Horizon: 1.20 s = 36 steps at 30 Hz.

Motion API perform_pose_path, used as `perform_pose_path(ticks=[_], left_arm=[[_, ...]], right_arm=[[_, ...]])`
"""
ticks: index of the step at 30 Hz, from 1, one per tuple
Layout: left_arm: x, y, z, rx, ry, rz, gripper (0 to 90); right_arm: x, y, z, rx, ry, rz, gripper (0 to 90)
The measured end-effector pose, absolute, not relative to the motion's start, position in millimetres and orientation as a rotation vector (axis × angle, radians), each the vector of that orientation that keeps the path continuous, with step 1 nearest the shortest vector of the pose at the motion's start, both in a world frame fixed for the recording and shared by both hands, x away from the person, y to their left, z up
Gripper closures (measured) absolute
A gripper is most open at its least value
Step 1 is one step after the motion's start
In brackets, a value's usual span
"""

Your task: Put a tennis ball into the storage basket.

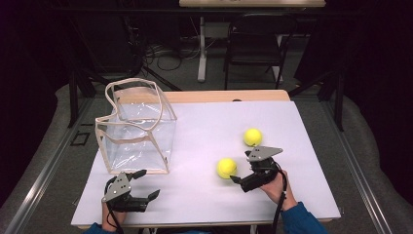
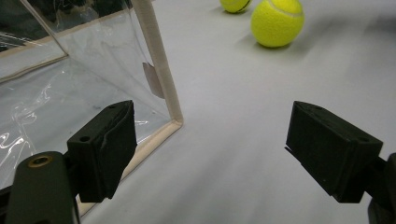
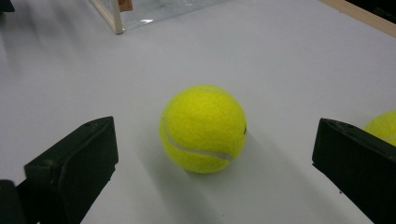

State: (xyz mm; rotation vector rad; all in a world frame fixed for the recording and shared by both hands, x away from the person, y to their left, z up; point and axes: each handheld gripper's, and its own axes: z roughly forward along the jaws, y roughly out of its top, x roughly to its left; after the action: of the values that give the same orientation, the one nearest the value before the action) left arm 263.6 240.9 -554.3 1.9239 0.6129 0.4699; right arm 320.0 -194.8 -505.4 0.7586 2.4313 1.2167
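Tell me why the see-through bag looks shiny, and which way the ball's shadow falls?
In the left gripper view, the clear bag shows white glare streaks on its crinkled plastic, and the far tennis ball is soft and cut off at the top edge. In the right gripper view, the near tennis ball is sharp, with a soft shadow on the table spreading to its right and toward the camera. In the high view, the room behind is dark.

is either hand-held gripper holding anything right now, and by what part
Nothing is held. The right hand-held gripper is open, its jaws on either side of the near tennis ball without touching it. The left hand-held gripper is open beside the clear bag.
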Motion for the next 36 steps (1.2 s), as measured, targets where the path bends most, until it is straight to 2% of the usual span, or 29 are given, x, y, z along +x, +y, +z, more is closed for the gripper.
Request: perform_pose_path(ticks=[16, 36], left_arm=[[263, 241, -554, 1.925, 0.604, 0.465, 16.2], [263, 241, -554, 1.927, 0.605, 0.463, 16.2]], right_arm=[[338, -167, -502, 0.725, 2.517, 1.123, 0.0], [356, -153, -518, 0.775, 2.6, 1.066, 0.0]])
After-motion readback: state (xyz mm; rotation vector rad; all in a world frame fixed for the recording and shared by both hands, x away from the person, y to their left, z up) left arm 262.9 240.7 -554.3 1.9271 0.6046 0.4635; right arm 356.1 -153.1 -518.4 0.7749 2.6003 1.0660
